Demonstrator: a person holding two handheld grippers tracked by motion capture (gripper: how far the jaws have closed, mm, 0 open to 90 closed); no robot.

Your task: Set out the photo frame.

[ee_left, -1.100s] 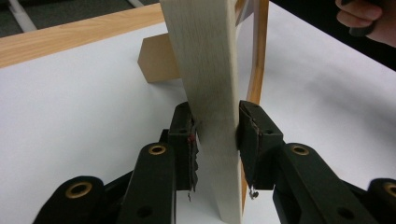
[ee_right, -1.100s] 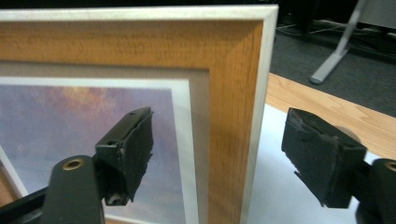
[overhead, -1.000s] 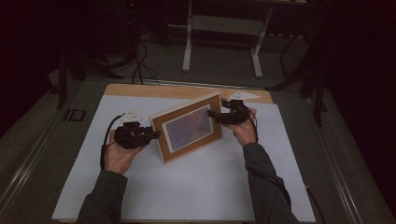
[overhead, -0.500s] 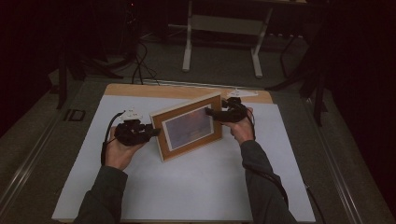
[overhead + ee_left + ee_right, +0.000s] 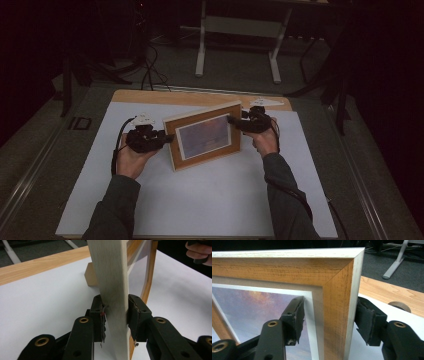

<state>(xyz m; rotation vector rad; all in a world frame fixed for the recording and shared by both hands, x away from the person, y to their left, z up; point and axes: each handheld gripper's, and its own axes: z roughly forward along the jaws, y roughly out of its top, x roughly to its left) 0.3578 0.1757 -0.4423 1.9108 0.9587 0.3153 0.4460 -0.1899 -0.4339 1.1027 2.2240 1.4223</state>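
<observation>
White sheeting covers the desk (image 5: pixel 210 200), where the wooden picture frame (image 5: pixel 204 136) stands upright. Left hand-held gripper (image 5: pixel 161 138) clamps the frame's left edge, steadying it. Right hand-held gripper (image 5: pixel 234 121) straddles the upper right corner; its jaws have just been closing, pads not yet pressing.

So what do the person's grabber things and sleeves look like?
Each of the two black two-jaw grippers, left and right, has flat linked arms with brass-coloured rivets, worn dark pads, a pale grey three-cornered plate on top and a trailing black cable. The long sleeves are dark grey-green.
</observation>
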